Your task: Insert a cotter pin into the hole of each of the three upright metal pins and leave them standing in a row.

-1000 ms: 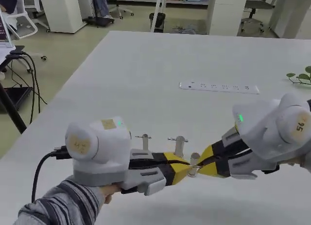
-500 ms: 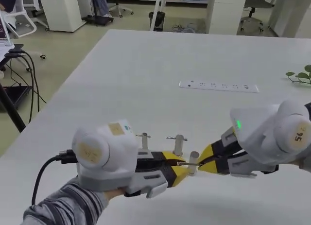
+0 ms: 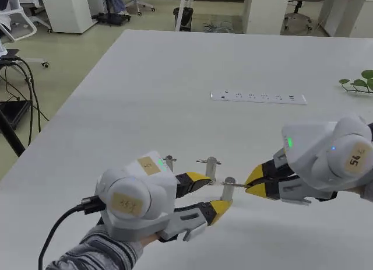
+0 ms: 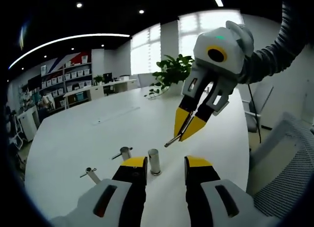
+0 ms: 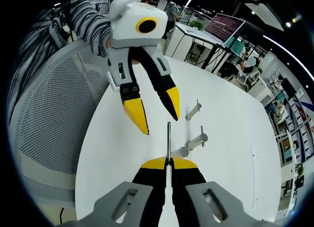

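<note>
Office bench (image 3: 145, 95), white and almost bare, is hosting the last of three pinnings. The left tool (image 3: 217, 192), which was clamping the third metal pin (image 3: 228, 192) a second ago, is now standing open with its jaws spread either side of it, leaving that pin standing free on the bench. The right tool (image 3: 249, 185) is staying pinched shut on the last cotter pin (image 3: 240, 185), holding it level with its tip at the head of the third metal pin. From the right gripper view the cotter pin is appearing to run beside the pin rather than through its hole, so this insertion is looking unfinished. Behind, the middle metal pin (image 3: 211, 167) and the far metal pin (image 3: 169, 163) are standing in line, each already carrying a cotter pin crosswise
</note>
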Tool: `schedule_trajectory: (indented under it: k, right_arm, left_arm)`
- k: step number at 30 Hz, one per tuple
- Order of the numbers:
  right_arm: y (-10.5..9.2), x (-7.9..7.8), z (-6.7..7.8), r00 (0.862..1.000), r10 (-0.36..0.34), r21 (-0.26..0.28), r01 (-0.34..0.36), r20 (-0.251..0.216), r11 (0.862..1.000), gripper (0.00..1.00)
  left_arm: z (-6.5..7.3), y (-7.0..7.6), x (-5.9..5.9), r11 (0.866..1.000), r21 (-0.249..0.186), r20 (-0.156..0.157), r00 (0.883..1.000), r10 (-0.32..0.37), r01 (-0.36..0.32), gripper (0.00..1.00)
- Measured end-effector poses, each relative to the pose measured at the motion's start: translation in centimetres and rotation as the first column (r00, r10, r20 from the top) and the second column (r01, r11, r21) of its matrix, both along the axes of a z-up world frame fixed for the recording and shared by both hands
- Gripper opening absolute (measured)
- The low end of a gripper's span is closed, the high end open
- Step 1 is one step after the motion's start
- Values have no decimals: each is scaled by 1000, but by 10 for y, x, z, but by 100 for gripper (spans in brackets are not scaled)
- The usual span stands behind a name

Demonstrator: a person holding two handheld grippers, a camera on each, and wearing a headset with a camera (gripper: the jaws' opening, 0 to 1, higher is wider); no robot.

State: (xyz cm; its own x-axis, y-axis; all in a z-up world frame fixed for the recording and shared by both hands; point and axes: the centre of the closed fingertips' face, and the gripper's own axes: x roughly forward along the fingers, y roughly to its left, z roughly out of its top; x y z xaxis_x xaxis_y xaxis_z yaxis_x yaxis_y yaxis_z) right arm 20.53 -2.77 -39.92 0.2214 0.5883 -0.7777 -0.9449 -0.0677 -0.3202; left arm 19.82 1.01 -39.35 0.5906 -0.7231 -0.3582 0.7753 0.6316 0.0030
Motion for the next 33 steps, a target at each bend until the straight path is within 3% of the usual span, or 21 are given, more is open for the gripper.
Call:
schedule_trajectory:
  k: [10, 19, 22, 26, 33]
  right_arm:
    - [-15, 16, -16, 999, -37, -37, 37, 20, 999, 0]
    - [-27, 27, -31, 999, -48, -78, 50, 20, 996, 0]
    - [-29, 30, -34, 998, -49, -89, 51, 25, 995, 0]
    - [-32, 35, -40, 998, -48, -109, 51, 27, 993, 0]
    - [-34, 39, -49, 999, -36, -136, 40, 29, 990, 0]
  left_arm:
    - [-23, 1, 15, 993, 8, -49, 992, 118, -118, 29]
    - [-36, -6, 25, 989, 13, -69, 986, 149, -149, 29]
    - [-44, -7, 30, 988, 29, -85, 984, 156, -154, 28]
    - [-49, -9, 36, 986, 19, -106, 980, 169, -168, 27]
    - [-62, -13, 42, 984, 52, -123, 976, 178, -173, 24]
